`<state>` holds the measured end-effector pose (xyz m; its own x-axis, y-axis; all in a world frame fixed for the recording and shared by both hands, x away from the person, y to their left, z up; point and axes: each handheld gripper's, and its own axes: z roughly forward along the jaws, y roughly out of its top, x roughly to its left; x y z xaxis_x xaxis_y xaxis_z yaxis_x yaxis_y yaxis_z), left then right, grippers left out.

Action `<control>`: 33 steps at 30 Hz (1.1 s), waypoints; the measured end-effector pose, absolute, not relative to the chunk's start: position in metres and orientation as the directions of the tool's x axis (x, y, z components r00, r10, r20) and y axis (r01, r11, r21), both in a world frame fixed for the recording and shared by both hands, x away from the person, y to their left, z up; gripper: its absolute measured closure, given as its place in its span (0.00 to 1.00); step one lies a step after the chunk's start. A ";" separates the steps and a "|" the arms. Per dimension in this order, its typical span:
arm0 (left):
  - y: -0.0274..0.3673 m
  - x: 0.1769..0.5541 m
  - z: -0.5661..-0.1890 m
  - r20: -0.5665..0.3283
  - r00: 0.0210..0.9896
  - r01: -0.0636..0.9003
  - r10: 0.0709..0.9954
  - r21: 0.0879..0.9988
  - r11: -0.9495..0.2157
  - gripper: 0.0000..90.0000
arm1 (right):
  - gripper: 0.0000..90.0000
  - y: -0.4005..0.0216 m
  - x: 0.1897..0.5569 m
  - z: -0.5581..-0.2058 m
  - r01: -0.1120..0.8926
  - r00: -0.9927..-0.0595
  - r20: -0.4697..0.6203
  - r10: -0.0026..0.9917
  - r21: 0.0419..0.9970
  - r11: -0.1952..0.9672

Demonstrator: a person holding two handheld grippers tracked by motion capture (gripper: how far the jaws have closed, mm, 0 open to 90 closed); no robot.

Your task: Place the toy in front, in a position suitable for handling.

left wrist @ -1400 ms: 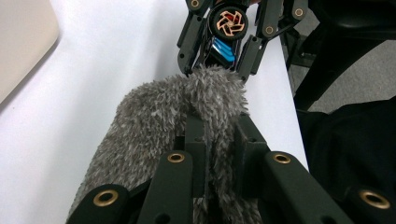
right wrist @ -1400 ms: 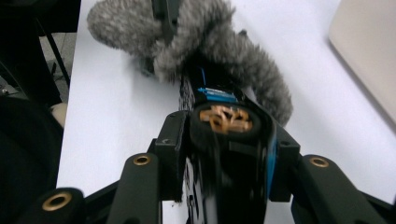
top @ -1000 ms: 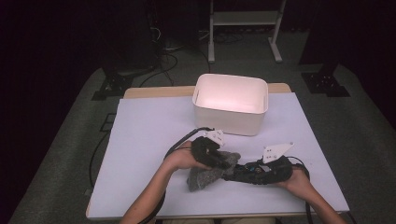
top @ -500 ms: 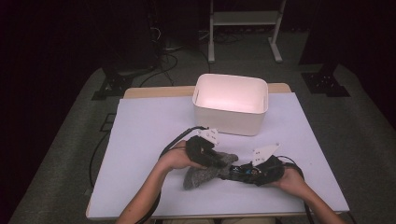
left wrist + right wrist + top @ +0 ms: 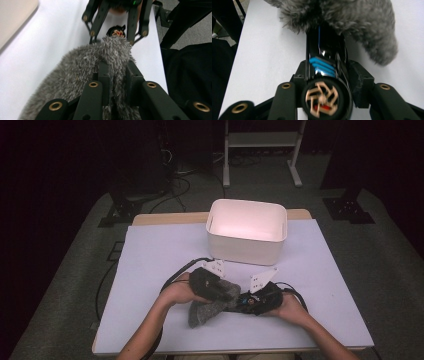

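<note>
Figure: two hands at the counter (image 5: 150,255), working a grey fuzzy cover (image 5: 207,307) onto a black tube (image 5: 324,57).

Left tongs (image 5: 212,285) — closed hard on the cover. In the left gripper view the fur (image 5: 82,67) is pinched between the black jaws, with almost no gap between them; the rest of it hangs down toward the counter.

Right tongs (image 5: 257,301) — jaws part-way open and closed around the tube, one on each side of its barrel. The right gripper view looks along the tube from its butt end, where a copper-coloured fan-like cap (image 5: 321,98) and blue stripes (image 5: 323,66) show. The far end of the tube is buried in the cover's fur (image 5: 352,20); whether it sits inside an opening or merely presses against the pile cannot be told from here.

Key relation: the tube's long axis runs level across the counter, from the right hand (image 5: 290,307) toward the left, and the cover lies straight ahead of its tip. The two tongs face each other head-on, nearly touching. The right hand bears the tube, so the coming move probably turns on keeping that axis lined up with the cover.

Behind, well apart: a white bin (image 5: 247,232) at the counter's far edge.
</note>
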<state>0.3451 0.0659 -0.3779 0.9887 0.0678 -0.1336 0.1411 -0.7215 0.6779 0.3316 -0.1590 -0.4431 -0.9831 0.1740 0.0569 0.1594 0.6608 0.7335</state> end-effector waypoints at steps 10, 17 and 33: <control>0.064 0.343 -0.379 -0.115 0.990 0.141 0.086 0.664 -0.735 0.83 | 0.65 -0.187 0.323 -0.441 0.186 -0.975 0.058 0.213 0.742 0.645; 0.055 0.342 -0.375 -0.112 0.992 0.112 0.051 0.661 -0.742 0.89 | 0.72 -0.187 0.318 -0.441 0.158 -0.977 0.026 0.210 0.747 0.645; 0.014 0.344 -0.373 -0.090 0.996 0.051 -0.004 0.605 -0.795 0.89 | 0.72 -0.191 0.317 -0.446 0.182 -0.971 0.047 0.233 0.778 0.601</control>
<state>0.3443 0.0141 -0.3732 0.9960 -0.0040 -0.0898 0.0514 -0.7947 0.6048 0.3168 -0.1908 -0.4457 -0.9713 0.2330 0.0470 0.1819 0.6014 0.7780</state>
